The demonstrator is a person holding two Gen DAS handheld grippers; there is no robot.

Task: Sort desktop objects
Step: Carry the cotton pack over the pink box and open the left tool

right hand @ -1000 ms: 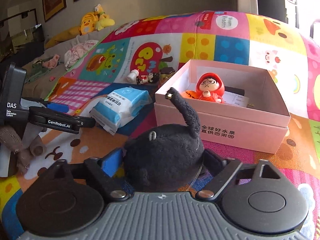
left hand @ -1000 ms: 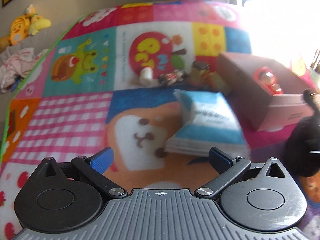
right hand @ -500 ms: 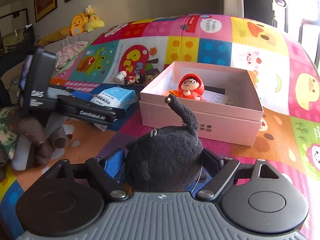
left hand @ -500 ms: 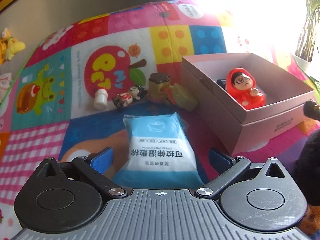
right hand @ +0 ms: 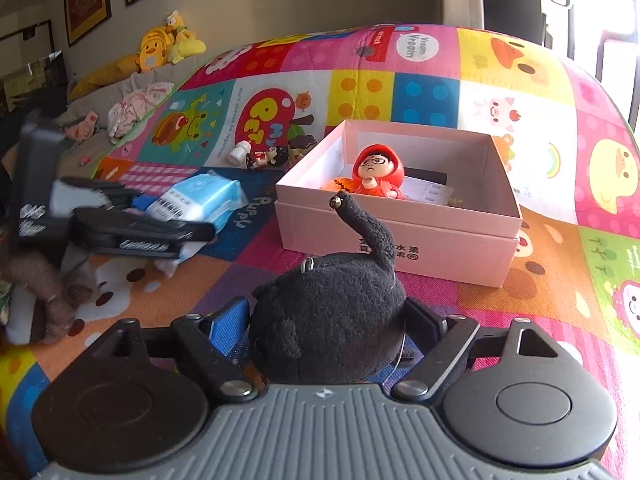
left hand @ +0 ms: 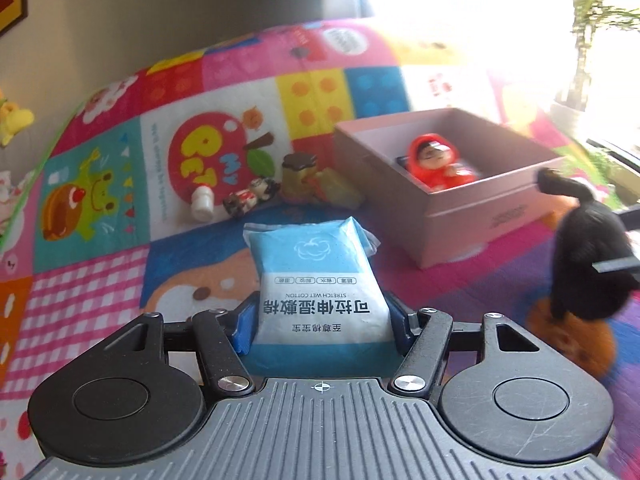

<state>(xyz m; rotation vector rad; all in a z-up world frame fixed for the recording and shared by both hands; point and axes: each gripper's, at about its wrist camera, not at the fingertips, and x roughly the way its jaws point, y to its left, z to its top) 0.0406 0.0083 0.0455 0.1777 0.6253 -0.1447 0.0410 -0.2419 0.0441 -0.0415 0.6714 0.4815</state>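
A blue and white wet-wipe pack [left hand: 316, 264] sits between the blue pads of my left gripper [left hand: 320, 322]. Its jaws are closing and the pads press on the pack's two sides. From the right wrist view the same pack [right hand: 200, 196] shows at the left, held just off the colourful play mat [right hand: 440, 80]. My right gripper [right hand: 326, 322] is shut on a black plush toy [right hand: 332, 292] with its tail up, near the front of an open pink box [right hand: 400, 256]. A red-hooded figure [right hand: 374, 172] sits inside the box.
Behind the pack lie a small white bottle [left hand: 201, 204], a little toy figure [left hand: 250, 196] and a brown-lidded toy [left hand: 298, 176], left of the pink box [left hand: 472, 220]. A gloved hand [right hand: 44, 288] holds the left gripper. Yellow plush toys [right hand: 160, 50] and clothes [right hand: 132, 108] lie beyond the mat's far left edge.
My left gripper swung to face the wet-wipe pack, moved up to it and closed from wide open onto its sides. The right gripper kept the black plush and barely shifted.
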